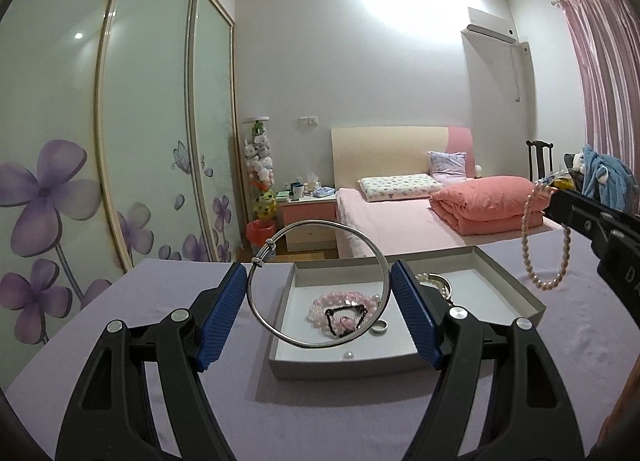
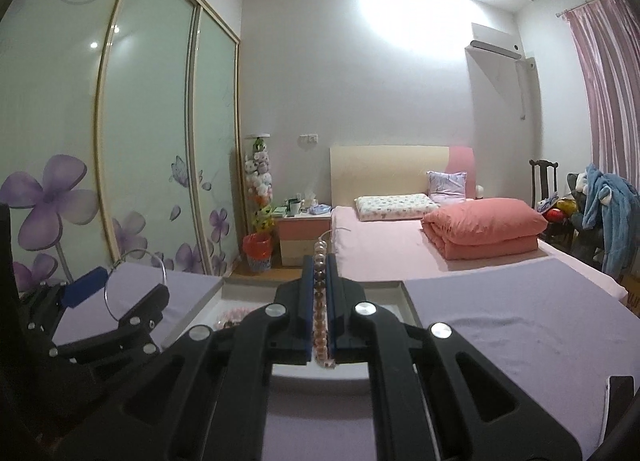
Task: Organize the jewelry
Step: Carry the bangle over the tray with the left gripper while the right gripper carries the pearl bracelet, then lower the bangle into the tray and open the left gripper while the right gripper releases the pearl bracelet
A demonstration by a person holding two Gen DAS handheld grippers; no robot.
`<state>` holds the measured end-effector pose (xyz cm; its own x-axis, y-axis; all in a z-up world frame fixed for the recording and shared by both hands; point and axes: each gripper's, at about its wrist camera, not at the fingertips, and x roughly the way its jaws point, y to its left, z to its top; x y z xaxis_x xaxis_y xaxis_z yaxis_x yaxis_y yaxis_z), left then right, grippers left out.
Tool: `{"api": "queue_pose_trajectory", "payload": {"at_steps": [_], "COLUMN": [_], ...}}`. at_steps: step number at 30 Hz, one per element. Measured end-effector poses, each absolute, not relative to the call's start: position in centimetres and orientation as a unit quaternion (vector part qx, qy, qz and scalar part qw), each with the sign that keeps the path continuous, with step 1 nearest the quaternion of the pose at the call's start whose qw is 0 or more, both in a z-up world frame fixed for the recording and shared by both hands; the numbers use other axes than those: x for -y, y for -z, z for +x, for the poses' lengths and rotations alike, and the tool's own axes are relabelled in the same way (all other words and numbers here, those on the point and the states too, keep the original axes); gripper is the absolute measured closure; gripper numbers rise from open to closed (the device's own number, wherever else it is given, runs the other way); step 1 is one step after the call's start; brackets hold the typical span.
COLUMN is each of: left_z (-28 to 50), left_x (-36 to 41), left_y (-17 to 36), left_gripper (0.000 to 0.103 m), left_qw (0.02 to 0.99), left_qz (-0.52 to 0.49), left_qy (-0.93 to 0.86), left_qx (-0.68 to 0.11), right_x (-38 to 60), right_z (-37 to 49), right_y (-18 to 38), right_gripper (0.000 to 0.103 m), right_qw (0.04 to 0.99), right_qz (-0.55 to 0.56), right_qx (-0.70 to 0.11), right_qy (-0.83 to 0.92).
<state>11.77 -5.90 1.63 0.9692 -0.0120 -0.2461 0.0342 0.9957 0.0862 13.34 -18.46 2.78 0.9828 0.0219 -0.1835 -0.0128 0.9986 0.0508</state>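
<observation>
A thin silver bangle [image 1: 318,285] stands upright above the shallow white box [image 1: 404,365]; a pearl strand [image 1: 544,237] hangs looped by the box's right edge.

The box [image 1: 404,359] lies on the tabletop [image 1: 320,413], toward its far edge. In the box lie a bead bracelet [image 1: 320,305], a ring [image 1: 378,327] just right of it, and a bangle [image 1: 442,282] at the far right. Behind the tabletop stands the bed [image 1: 400,221], a nightstand [image 1: 308,217] on its left.

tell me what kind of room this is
Most likely a home bedroom: a made bed with pillows and a folded pink quilt, a sliding-door wardrobe printed with purple flowers, and a nightstand beside the bed.
</observation>
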Motion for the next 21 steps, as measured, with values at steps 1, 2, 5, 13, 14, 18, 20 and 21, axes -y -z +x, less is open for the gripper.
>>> {"api": "queue_pose_trajectory", "payload": {"at_steps": [1, 2, 5, 13, 14, 18, 20, 21], "left_z": [11.8, 12.1, 12.9, 15.3, 15.7, 17.4, 18.4, 18.7], "left_x": [5.9, 5.9, 5.8, 5.9, 6.0, 6.3, 6.4, 6.4], "left_y": [-1.5, -1.5, -1.5, -1.0, -0.8, 0.0, 0.5, 0.8], "left_gripper": [0.029, 0.029, 0.029, 0.029, 0.029, 0.029, 0.029, 0.029], "left_qw": [0.991, 0.991, 0.991, 0.990, 0.990, 0.986, 0.983, 0.982], "left_qz": [0.045, 0.044, 0.046, 0.043, 0.042, 0.043, 0.041, 0.041], "left_qy": [0.011, 0.010, 0.008, 0.012, 0.015, 0.023, 0.029, 0.030], "left_qx": [-0.123, -0.122, -0.122, -0.132, -0.137, -0.159, -0.174, -0.181], "right_x": [18.5, 18.6, 18.8, 19.5, 19.6, 19.8, 20.1, 20.2], "right_z": [13.6, 14.0, 14.9, 19.0, 19.7, 22.5, 23.9, 24.4], "right_y": [-2.9, -2.9, -3.0, -2.1, -1.8, -0.7, 0.0, 0.3], "right_gripper": [0.097, 0.097, 0.097, 0.097, 0.097, 0.097, 0.097, 0.097], "right_qw": [0.995, 0.995, 0.995, 0.993, 0.992, 0.988, 0.985, 0.984], "right_qz": [0.025, 0.026, 0.028, 0.033, 0.035, 0.044, 0.052, 0.056], "right_qx": [-0.092, -0.091, -0.091, -0.113, -0.119, -0.147, -0.164, -0.171], "right_qy": [-0.007, -0.006, -0.003, -0.001, -0.001, -0.001, -0.003, -0.004]}}
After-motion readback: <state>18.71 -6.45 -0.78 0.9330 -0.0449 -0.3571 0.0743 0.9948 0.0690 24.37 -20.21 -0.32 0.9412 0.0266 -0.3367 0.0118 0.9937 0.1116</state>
